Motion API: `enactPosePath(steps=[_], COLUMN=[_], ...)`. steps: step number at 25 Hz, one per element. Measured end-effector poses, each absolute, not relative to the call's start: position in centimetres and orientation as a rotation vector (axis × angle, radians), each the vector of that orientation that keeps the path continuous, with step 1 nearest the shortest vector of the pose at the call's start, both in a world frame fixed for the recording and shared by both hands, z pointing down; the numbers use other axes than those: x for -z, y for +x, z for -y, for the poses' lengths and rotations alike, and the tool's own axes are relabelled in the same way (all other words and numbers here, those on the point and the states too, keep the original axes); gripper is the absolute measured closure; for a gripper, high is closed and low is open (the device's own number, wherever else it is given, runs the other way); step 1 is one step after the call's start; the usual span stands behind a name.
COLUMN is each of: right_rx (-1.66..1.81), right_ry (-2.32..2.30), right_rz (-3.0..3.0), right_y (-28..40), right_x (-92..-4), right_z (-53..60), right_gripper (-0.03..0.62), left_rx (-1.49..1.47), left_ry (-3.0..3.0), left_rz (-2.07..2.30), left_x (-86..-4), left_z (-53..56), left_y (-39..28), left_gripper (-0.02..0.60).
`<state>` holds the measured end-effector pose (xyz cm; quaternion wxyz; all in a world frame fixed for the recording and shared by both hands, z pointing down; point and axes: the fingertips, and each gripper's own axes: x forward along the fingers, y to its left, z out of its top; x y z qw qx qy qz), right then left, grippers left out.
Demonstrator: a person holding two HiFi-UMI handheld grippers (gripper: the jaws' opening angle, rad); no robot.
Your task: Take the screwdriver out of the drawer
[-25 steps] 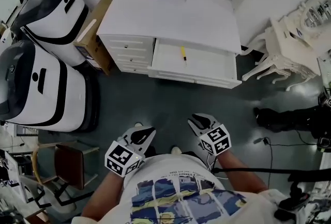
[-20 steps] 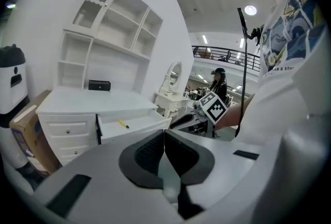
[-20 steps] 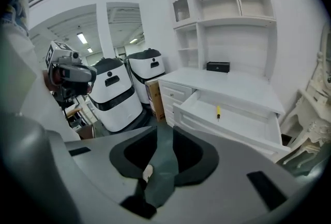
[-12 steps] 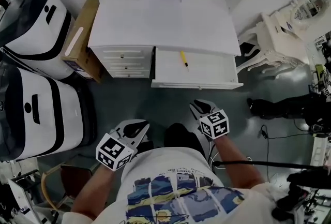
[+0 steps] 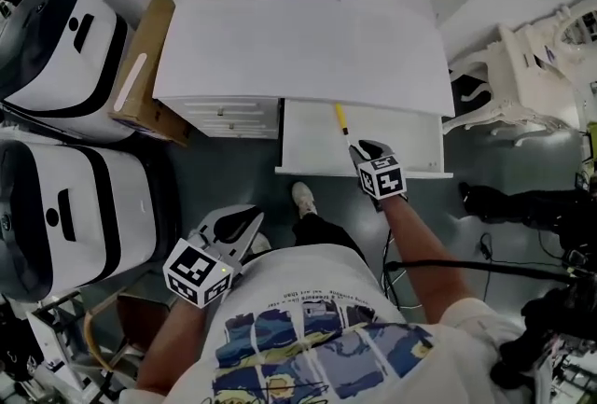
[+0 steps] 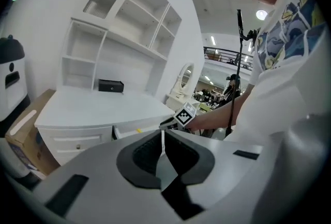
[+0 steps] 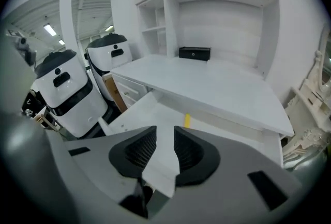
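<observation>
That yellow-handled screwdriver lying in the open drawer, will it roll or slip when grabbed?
The screwdriver looks slim and straight, so it is probably light and stiff. Lying flat on the smooth drawer floor, it may roll or slide if nudged sideways.

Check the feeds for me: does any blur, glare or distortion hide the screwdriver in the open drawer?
Head view: sharp, evenly lit, no glare; screwdriver clear in the drawer. Right gripper view: strong fisheye bending, dark corners; only its yellow handle shows beyond the tongs. Left gripper view: same bending, ceiling lights flare; screwdriver a tiny yellow speck.
</observation>
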<state>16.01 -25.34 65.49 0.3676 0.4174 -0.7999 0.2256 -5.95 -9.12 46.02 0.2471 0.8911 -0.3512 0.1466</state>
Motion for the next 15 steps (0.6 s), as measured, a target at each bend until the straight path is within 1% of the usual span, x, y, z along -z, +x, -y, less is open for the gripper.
enactPosePath(steps=[6, 15], right_rx=[-0.621, -0.73], right_ry=[0.955, 0.887], right_rz=[1.989, 1.896], right_y=[16.4, 16.9], right_x=[-71.7, -79.2], right_z=[30.6, 33.8], right_gripper=[0.453, 0.436], left_rx=[-0.434, -0.461], left_ry=[2.396, 2.32], left_rz=[1.05, 1.137], left_x=[-44.7, -44.7], left_z=[15.1, 19.6], left_y=[-4.6, -3.1], left_gripper=[0.566, 0.566])
